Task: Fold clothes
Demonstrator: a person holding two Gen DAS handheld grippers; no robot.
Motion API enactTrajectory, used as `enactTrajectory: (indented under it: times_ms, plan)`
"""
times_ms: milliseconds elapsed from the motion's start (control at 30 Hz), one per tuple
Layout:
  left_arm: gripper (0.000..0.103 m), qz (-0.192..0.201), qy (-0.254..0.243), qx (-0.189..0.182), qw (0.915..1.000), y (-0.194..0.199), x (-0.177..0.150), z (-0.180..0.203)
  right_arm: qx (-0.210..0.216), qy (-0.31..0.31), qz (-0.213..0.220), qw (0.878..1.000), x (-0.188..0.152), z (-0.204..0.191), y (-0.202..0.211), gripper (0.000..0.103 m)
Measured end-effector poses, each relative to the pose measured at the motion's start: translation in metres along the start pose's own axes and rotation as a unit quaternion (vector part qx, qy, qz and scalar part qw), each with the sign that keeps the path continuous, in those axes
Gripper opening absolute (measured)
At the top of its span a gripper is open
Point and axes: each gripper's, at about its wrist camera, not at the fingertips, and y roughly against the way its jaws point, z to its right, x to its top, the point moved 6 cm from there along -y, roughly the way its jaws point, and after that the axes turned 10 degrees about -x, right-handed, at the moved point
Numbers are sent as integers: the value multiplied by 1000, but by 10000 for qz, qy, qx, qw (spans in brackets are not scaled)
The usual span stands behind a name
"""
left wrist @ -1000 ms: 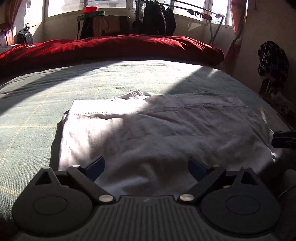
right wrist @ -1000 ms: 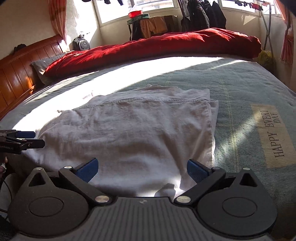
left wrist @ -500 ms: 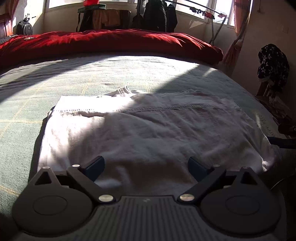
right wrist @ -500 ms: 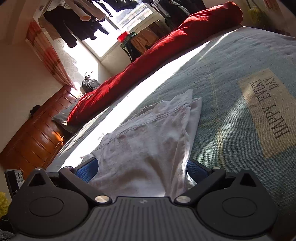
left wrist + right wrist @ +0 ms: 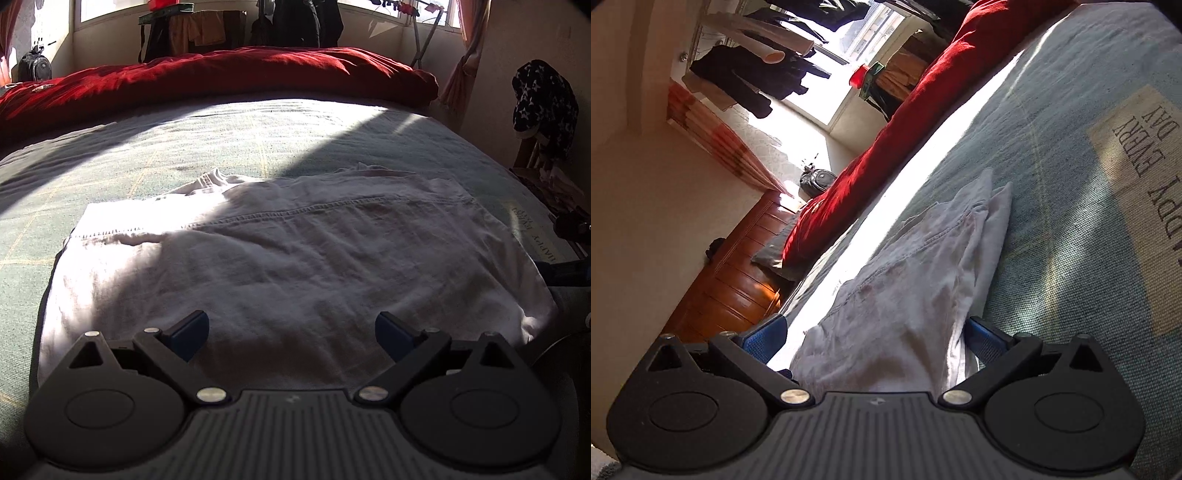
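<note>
Left wrist view first: the left hand-held gripper (image 5: 291,330) hangs low over the near edge of a white garment (image 5: 280,258), its two blue-tipped fingers (image 5: 190,330) spread wide with nothing between them. The garment lies flat on the bed (image 5: 221,140), already folded into a rough rectangle, with a stitched hem running across its far part and a bit of ribbed neckband poking out beyond. Sunlight falls on its left corner while the rest sits in shadow. A red duvet (image 5: 221,77) is heaped along the far side of the bed. To the right, beside the bed, a dark star-patterned cloth (image 5: 545,99) hangs over something I cannot make out. At the right edge, near the garment's corner, a dark tool part with a blue tip shows.

Right wrist view: the camera is tilted hard, so the room leans. The right hand-held gripper (image 5: 877,336) is spread too, and the garment's (image 5: 916,288) edge rises between its fingers (image 5: 764,334) without being pinched. A printed patch reading "HAPPY EVERY DAY" (image 5: 1137,184) sits on the bedspread beside the garment. A wooden headboard (image 5: 738,280) stands at the left, with dark clothes hanging (image 5: 757,77) by the bright window.
</note>
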Motion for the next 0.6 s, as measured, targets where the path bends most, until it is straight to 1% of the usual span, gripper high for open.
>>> enactTrajectory:
  times_ms: [167, 300, 400, 500, 600]
  plan:
    - [96, -55, -85, -51, 9999, -6, 0, 9, 116, 221, 129, 9996, -3, -9, 16, 103]
    - [97, -64, -206, -129, 9997, -7, 1, 18, -2, 224, -84, 9997, -12, -7, 12, 103]
    - [97, -61, -240, -86, 9997, -5, -1, 20, 107, 147, -58, 9998, -18, -7, 19, 103]
    - [97, -75, -139, -106, 9998, -6, -2, 17, 172, 207, 42, 9996, -20, -14, 27, 103]
    - [97, -63, -124, -139, 9998, -7, -3, 18, 162, 384, -77, 9991, -21, -19, 25, 103]
